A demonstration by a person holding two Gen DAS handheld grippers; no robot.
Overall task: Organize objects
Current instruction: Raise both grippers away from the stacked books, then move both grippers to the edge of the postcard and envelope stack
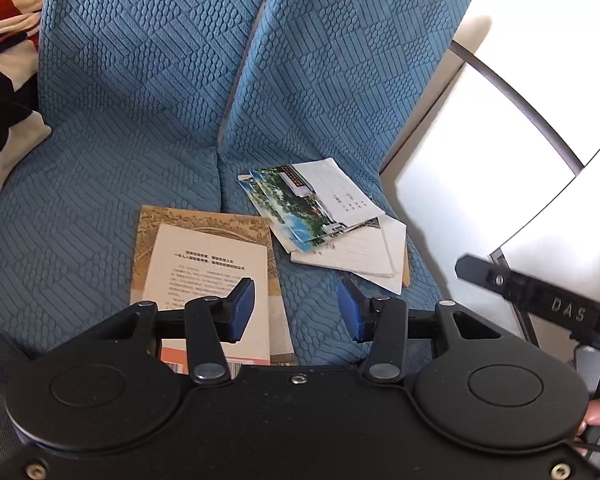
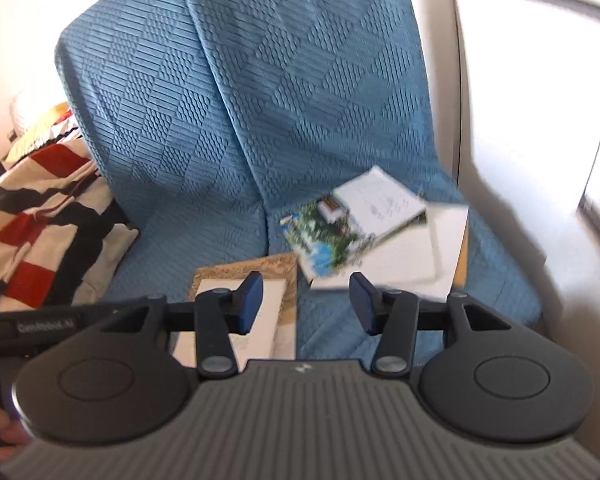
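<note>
Left wrist view: left gripper, black frame with blue pads, jaws spread and empty, nothing between them, held above the seat of a blue quilted fabric sofa. Below its left finger lies a tan-bordered rectangular book with a cream printed panel, flat on the seat and square to the front edge. Just beside it, on the next cushion, a loose fan of glossy scenic postcards rests on white lined paper sheets, with an orange-brown edge showing beneath them. A red, black and cream patterned blanket sits at the far left, well apart. The other tool's black body enters at lower right. Right wrist view, somewhat blurred: right gripper, jaws likewise parted with nothing between the pads, hovering nearly over the seam between the book and the postcard pile; the paper sheets lie askew beneath, the blanket to the left. Handling note, as judgement: the step appears to be gathering the scattered cards and sheets into one squared stack. Thin stock lying flat on soft fabric gives little edge to catch; best lower one pad under an overhanging corner, steady the pile with the other tool, and close slowly so the cards do not skid apart.
</note>
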